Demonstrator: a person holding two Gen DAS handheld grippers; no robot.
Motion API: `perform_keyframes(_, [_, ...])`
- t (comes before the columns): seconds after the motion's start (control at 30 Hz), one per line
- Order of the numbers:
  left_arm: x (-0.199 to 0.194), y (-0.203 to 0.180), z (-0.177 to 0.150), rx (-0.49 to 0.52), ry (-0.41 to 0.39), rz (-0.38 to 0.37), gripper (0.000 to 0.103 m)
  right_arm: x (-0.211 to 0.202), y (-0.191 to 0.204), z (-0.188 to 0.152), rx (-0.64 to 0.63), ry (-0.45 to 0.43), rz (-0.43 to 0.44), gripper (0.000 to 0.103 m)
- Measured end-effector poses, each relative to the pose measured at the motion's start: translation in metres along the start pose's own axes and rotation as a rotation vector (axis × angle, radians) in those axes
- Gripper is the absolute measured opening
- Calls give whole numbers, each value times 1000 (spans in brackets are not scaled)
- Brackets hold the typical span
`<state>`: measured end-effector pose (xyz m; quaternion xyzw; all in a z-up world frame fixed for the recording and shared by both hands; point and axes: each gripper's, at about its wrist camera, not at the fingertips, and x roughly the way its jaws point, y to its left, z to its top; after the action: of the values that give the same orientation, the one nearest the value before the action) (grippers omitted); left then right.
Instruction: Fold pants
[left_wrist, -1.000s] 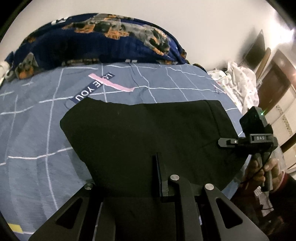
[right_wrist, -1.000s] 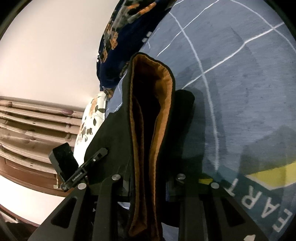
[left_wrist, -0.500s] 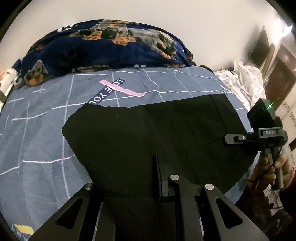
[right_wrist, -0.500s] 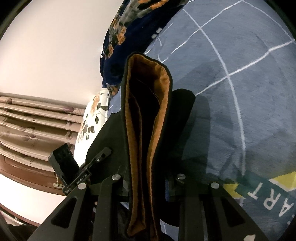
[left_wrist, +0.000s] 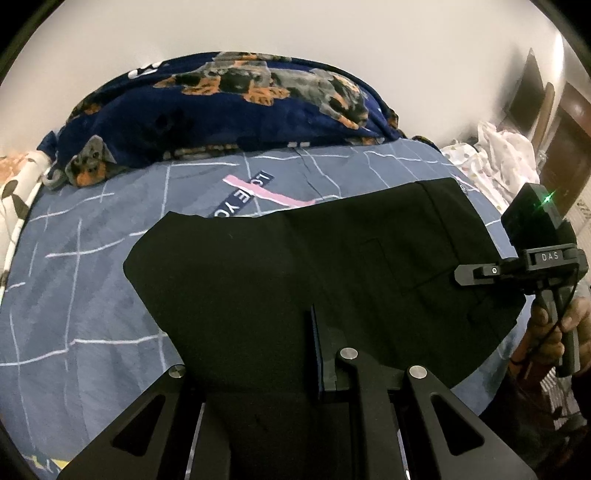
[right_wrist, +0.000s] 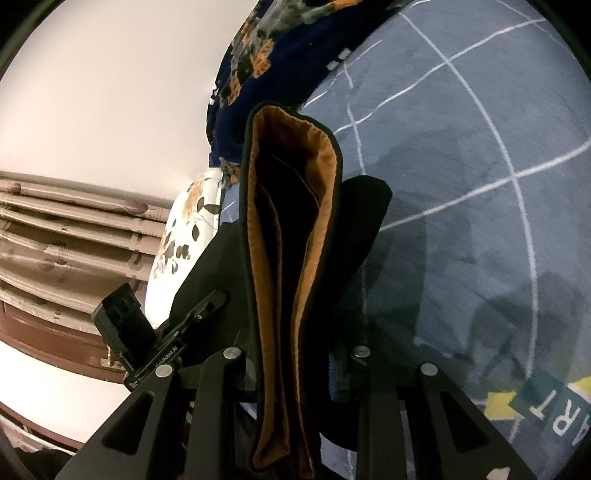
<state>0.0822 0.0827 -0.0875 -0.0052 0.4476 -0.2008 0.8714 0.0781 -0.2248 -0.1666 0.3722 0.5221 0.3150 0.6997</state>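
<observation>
Black pants (left_wrist: 295, 266) spread on blue bedsheet (left_wrist: 74, 295). Left gripper (left_wrist: 291, 373) clamps near edge; right gripper (right_wrist: 295, 369) pinches orange-lined waistband (right_wrist: 291, 221), both holding fabric.

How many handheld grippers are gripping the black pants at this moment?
2. The left gripper pinches the black pants at their near edge; the right gripper clamps the orange-lined waistband end.

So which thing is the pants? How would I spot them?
Find the big blue bedsheet with white lines, below the dark dog-print blanket. The flat black cloth spread across it is the pants. Nothing else there is plain black, and the right gripper's end shows an orange lining.
</observation>
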Motion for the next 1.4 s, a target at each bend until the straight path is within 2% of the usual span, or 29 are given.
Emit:
perform_keyframes(0.67, [3, 42, 34, -35, -41, 68, 13, 35, 30, 39, -41, 17, 22, 23])
perform_keyframes(1.4, [46, 102, 80, -101, -43, 110, 13, 75, 33, 107, -41, 32, 56, 23])
